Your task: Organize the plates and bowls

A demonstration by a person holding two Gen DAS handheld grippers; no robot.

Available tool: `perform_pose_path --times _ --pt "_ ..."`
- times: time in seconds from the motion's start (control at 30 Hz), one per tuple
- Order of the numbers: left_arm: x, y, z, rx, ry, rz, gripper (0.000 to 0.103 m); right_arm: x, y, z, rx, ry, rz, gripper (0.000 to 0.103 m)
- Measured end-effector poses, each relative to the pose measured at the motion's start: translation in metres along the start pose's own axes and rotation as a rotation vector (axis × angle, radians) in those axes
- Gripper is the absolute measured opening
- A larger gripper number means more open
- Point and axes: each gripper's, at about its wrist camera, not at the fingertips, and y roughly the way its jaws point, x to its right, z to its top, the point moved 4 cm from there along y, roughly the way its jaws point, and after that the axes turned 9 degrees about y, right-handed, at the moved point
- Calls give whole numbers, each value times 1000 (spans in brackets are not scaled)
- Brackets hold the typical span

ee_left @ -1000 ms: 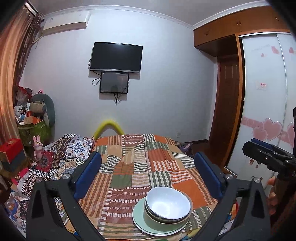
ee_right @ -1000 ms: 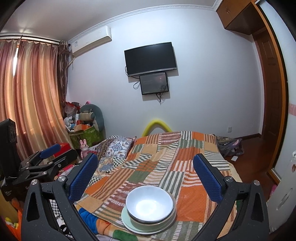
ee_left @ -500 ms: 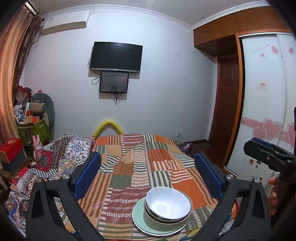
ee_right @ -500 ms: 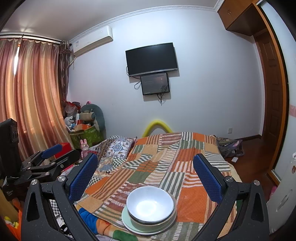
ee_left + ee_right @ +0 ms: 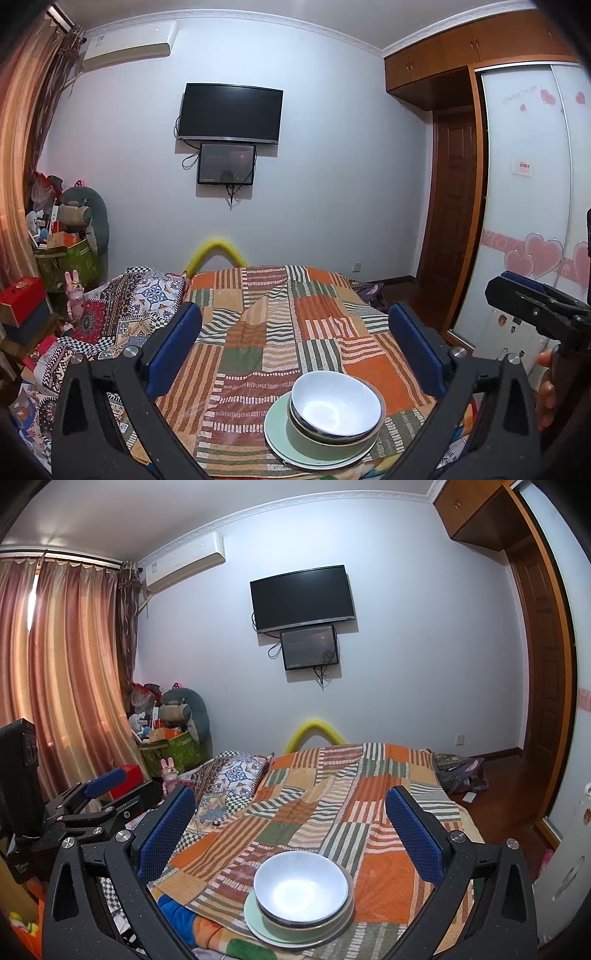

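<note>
- Left gripper (image 5: 295, 347) with blue-padded black fingers is spread wide, holding nothing.
- Right gripper (image 5: 290, 823) is likewise spread, empty.
- White ceramic bowl (image 5: 336, 402) sits nested in a grey-green bowl (image 5: 321, 439) on a pale green round plate (image 5: 280, 439), near the edge of the patchwork striped bedspread (image 5: 280, 325).
</note>
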Motion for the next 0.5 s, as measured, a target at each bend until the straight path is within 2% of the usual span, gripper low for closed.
perform_pose_path --times 0.5 --pt "-1 2 -3 -5 2 -13 103 3 2 1 -6 0 -1 103"
